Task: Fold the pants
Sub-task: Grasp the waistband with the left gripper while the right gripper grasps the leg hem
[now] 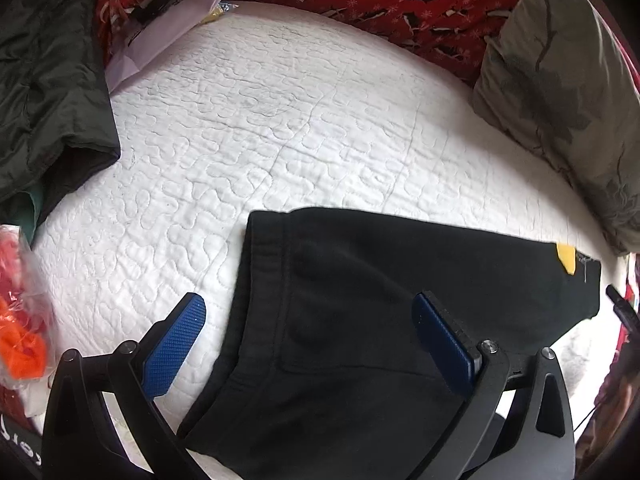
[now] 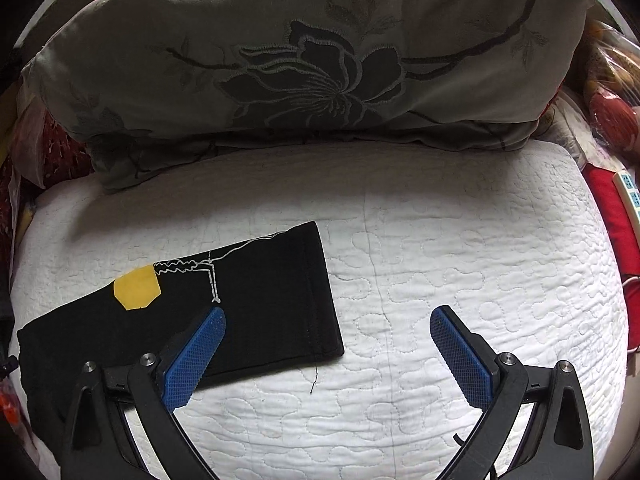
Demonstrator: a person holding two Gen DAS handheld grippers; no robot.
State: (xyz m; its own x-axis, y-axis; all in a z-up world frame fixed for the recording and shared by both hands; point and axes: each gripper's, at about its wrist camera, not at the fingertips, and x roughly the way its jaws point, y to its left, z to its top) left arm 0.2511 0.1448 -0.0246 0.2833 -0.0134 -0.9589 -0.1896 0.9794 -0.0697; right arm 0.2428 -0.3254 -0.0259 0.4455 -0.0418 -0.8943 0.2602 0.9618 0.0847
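Black pants (image 1: pixel 380 300) lie flat on a white quilted mattress (image 1: pixel 240 140), with the waistband end toward the left wrist view and a yellow patch (image 1: pixel 566 258) further along. My left gripper (image 1: pixel 308 312) is open and empty above the waistband end. In the right wrist view the leg hem (image 2: pixel 316 292) of the pants (image 2: pixel 248 312) lies flat, with the yellow patch (image 2: pixel 137 287) and white line print beside it. My right gripper (image 2: pixel 328 320) is open and empty, hovering over the hem's right corner.
A grey flower-embroidered pillow (image 2: pixel 312 60) lies at the mattress end, also in the left wrist view (image 1: pixel 560 92). A dark green jacket (image 1: pixel 44 72) and plastic bags (image 1: pixel 168 12) lie at the left. An orange item in a clear bag (image 1: pixel 20 344) sits near left. A red patterned blanket (image 1: pixel 420 4) borders the far side.
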